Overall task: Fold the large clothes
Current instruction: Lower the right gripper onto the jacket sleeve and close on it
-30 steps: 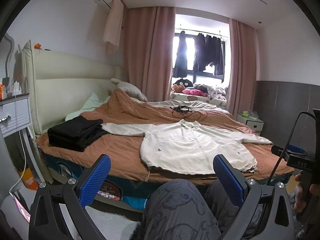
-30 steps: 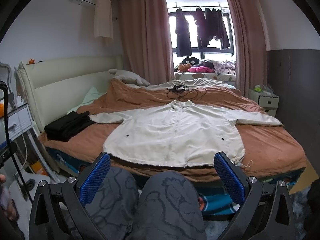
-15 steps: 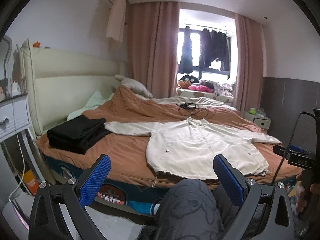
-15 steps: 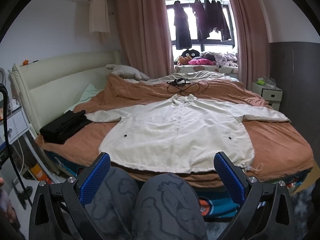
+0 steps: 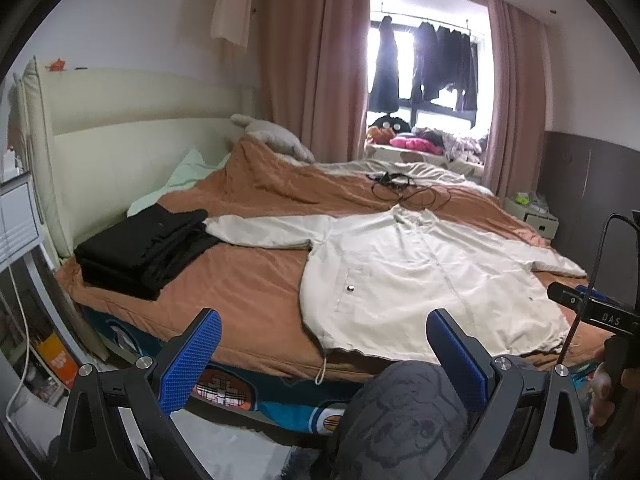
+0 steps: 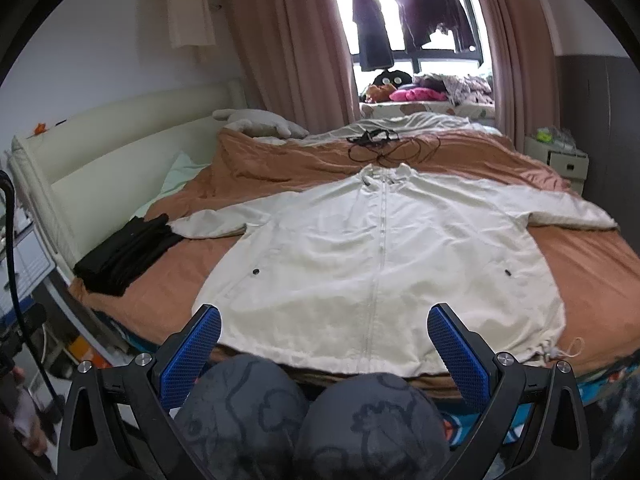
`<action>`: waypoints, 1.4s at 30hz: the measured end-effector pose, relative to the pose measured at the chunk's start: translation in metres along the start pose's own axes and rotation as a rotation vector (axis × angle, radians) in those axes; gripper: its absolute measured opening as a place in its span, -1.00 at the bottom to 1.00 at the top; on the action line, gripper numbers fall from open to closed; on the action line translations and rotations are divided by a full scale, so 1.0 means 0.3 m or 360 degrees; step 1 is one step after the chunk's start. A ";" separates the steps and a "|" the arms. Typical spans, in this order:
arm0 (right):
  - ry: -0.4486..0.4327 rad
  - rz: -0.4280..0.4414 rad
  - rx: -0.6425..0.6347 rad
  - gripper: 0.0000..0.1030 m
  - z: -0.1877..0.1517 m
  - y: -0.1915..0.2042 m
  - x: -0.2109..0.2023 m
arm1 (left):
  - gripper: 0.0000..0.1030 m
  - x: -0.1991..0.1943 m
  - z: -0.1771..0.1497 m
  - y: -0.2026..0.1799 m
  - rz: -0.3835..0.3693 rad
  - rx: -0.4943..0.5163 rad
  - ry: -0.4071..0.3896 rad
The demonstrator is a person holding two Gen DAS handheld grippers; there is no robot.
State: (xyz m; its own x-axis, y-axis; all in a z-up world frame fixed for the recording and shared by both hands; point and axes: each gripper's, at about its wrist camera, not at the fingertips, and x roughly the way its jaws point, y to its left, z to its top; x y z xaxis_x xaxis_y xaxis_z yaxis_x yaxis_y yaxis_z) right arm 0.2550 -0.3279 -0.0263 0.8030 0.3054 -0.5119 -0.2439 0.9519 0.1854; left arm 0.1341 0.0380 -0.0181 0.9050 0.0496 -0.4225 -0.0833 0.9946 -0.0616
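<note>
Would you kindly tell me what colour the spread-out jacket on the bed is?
Cream white jacket, clearest in the right wrist view.

Looking from the bed's (image 5: 248, 292) foot toward the window (image 6: 412, 20), left view angled, both sharing the jacket (image 6: 376, 256).

jacket (image 6: 384, 256): cloth, slightly sheening | quilt (image 6: 592, 264): matt cloth, showing wrinkles | gripper pads (image 6: 192, 356): blue, looking knurled

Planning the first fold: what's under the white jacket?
The white jacket lies flat on the orange-brown duvet; its left cuff meets the folded black clothes. Anything beneath the jacket is hidden.
</note>
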 end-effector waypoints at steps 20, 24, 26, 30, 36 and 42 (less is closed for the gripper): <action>0.0187 -0.0013 0.0082 1.00 0.159 0.014 0.468 | 0.90 0.439 0.106 0.174 0.0136 -0.0126 0.0170; 0.0288 0.0073 0.0198 1.00 0.207 0.010 0.608 | 0.90 0.540 0.158 0.211 0.0152 -0.0170 0.0179; 0.0301 0.0068 0.0192 1.00 0.229 0.029 0.667 | 0.90 0.589 0.186 0.236 0.0146 -0.0203 0.0182; 0.0316 0.0120 0.0140 1.00 0.285 0.086 0.814 | 0.90 0.686 0.245 0.276 0.0133 -0.0224 0.0206; 0.0346 0.0175 0.0122 1.00 0.344 0.136 1.026 | 0.90 0.853 0.313 0.360 0.0174 -0.0329 0.0281; 0.0430 0.0286 0.0222 0.97 0.381 0.152 1.213 | 0.82 1.036 0.361 0.426 0.0237 -0.0342 0.0342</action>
State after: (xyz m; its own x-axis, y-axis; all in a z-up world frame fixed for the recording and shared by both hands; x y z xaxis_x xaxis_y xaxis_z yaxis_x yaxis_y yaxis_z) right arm 0.5983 -0.1760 -0.1083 0.5764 0.4807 -0.6608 -0.2763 0.8757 0.3960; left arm 0.4499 0.1903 -0.0594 0.7695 0.1498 -0.6208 -0.3148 0.9348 -0.1646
